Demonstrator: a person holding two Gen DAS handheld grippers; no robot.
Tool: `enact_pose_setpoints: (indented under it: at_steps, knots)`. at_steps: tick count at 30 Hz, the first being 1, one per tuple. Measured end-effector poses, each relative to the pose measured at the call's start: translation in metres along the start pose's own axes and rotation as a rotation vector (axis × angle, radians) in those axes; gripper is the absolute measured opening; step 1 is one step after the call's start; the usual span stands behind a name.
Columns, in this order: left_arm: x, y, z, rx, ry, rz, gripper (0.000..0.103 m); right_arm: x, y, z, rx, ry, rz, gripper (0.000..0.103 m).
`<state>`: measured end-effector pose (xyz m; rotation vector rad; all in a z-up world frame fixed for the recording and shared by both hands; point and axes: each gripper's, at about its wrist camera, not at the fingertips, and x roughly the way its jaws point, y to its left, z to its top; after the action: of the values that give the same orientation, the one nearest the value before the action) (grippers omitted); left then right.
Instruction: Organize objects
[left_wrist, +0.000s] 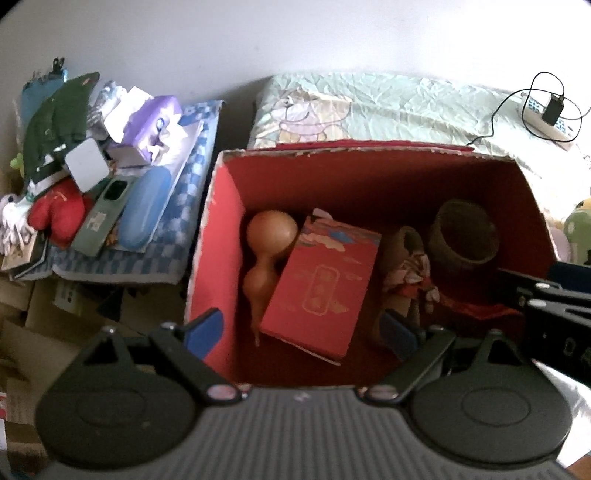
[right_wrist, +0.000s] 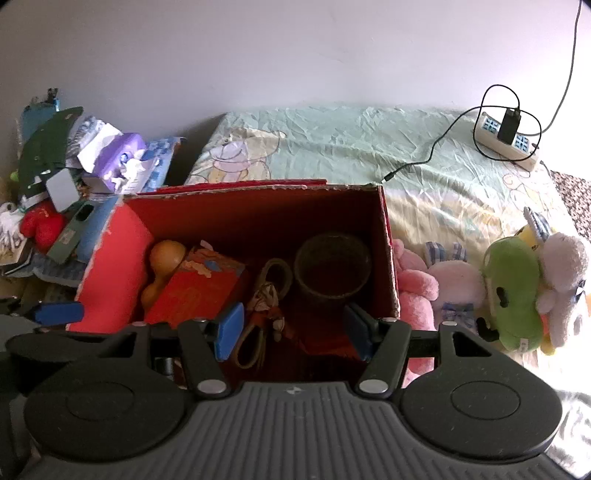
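Note:
An open red cardboard box (left_wrist: 218, 236) (right_wrist: 107, 269) stands on the bed. Inside lie an orange gourd (left_wrist: 267, 251) (right_wrist: 164, 266), a small red packet box (left_wrist: 321, 291) (right_wrist: 195, 288), a strap with patterned cloth (left_wrist: 410, 273) (right_wrist: 266, 295) and a dark round woven basket (left_wrist: 465, 232) (right_wrist: 332, 266). My left gripper (left_wrist: 301, 332) is open and empty, held over the box's near left part. My right gripper (right_wrist: 295, 328) is open and empty, over the box's near right part; its body shows in the left wrist view (left_wrist: 554, 306).
A heap of clutter sits left of the box: tissue pack (left_wrist: 155, 125) (right_wrist: 118, 155), red plush (left_wrist: 55, 214), blue case (left_wrist: 144, 210). Plush toys (right_wrist: 513, 291) lie right of the box. A power strip with charger (right_wrist: 506, 136) (left_wrist: 550, 114) lies on the green bedsheet (right_wrist: 351, 147).

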<state>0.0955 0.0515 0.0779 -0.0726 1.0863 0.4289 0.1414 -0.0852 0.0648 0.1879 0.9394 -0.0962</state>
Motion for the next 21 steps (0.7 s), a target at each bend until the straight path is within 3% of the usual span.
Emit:
enact_pose_setpoints:
  at_steps: [6,16,21]
  knots:
    - [0.008,0.004,0.0,0.019,0.0,0.024,0.094,0.009,0.005,0.0,0.009,0.002,-0.013,0.063]
    - [0.008,0.001,-0.001,0.041,-0.016,-0.007,0.095,0.008,0.007,-0.003,0.013,-0.023,-0.062,0.067]
    - [0.008,-0.007,-0.002,0.052,-0.012,-0.015,0.095,0.007,-0.003,-0.004,0.039,-0.016,-0.045,0.068]
